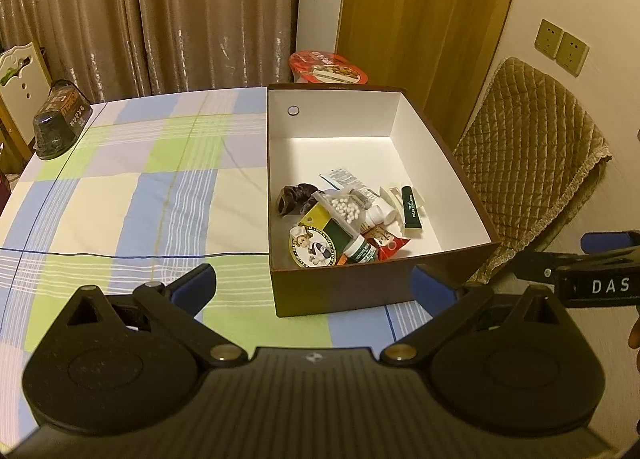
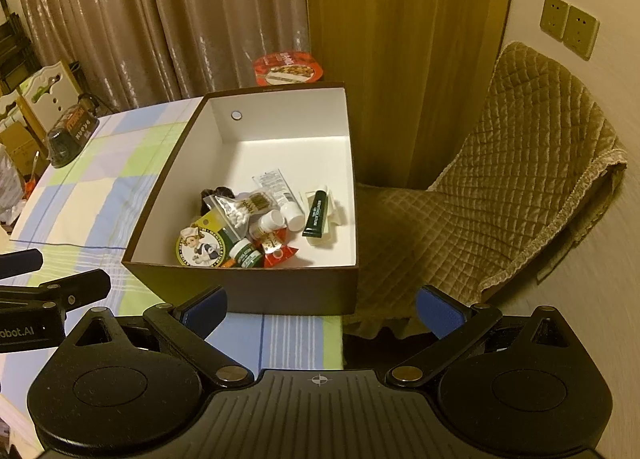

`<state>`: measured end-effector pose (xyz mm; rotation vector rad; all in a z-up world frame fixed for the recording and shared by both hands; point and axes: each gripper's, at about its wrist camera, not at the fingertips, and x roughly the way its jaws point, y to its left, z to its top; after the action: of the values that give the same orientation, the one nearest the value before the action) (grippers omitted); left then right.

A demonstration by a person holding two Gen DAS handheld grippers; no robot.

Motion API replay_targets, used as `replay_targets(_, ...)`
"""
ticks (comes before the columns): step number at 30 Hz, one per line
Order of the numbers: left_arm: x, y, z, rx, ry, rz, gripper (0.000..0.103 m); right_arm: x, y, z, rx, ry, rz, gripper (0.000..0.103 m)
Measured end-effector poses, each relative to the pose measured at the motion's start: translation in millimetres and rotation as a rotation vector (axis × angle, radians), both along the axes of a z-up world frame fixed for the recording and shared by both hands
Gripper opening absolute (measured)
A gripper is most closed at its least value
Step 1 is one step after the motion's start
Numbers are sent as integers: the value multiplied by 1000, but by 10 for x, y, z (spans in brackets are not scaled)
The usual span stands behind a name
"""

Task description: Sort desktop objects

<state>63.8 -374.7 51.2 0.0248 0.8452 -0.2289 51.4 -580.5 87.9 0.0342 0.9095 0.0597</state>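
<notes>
so both of your tools hang back from the brown box [image 1: 340, 291] with nothing in them: the left gripper [image 1: 314, 283] and the right gripper [image 2: 322, 305] both have their fingers spread wide. the small items [image 2: 256, 227] sit heaped in the box's near half, so sorting looks about done (only a dark container [image 1: 60, 127] remains at the tablecloth's [image 1: 120, 195] far corner); i judge your next move is a long reach there with the left, if it belongs in the box.

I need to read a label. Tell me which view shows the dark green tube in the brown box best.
The right wrist view: the dark green tube lies unobstructed in the brown cardboard box, its lettering facing the camera. The left wrist view shows the same tube smaller.
</notes>
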Motion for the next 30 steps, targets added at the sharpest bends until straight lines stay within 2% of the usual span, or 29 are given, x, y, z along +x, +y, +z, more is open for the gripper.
replay_targets(30,-106,79,16,-13,-2,-4,102,-142,132,31,-15,7,15,103)
